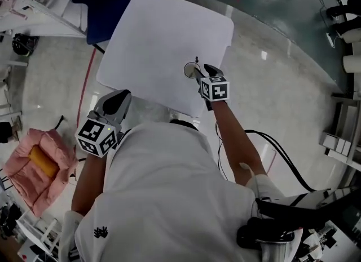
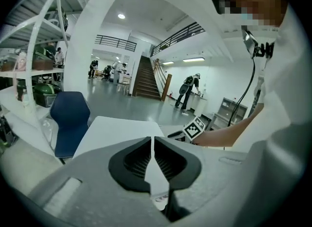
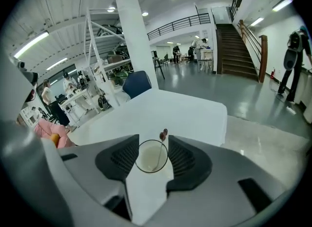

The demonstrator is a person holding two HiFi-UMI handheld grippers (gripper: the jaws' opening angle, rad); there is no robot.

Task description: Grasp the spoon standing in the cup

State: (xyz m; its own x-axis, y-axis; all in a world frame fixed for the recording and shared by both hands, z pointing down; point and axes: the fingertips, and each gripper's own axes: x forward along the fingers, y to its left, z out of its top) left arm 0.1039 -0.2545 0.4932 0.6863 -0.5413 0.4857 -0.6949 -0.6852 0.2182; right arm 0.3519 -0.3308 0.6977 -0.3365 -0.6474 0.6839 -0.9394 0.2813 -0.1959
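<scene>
A clear cup (image 1: 191, 70) stands near the right edge of the white table (image 1: 158, 41), with a thin spoon (image 1: 196, 62) upright in it. In the right gripper view the cup (image 3: 151, 156) sits between my right gripper's (image 3: 153, 142) open jaws. The spoon (image 3: 160, 149) leans against the rim on the right, its dark tip sticking out above. The pads flank the cup closely without pressing on it. From the head view, the right gripper (image 1: 202, 74) reaches the cup from the near side. My left gripper (image 1: 115, 102) hovers at the table's near left edge, shut (image 2: 153, 140) and holding nothing.
A blue chair (image 1: 104, 1) stands at the table's far left corner. A pink cushion (image 1: 36, 165) lies on the floor to the left. Black cables (image 1: 271, 142) trail on the floor to the right. Shelving (image 1: 347, 142) lines the right side.
</scene>
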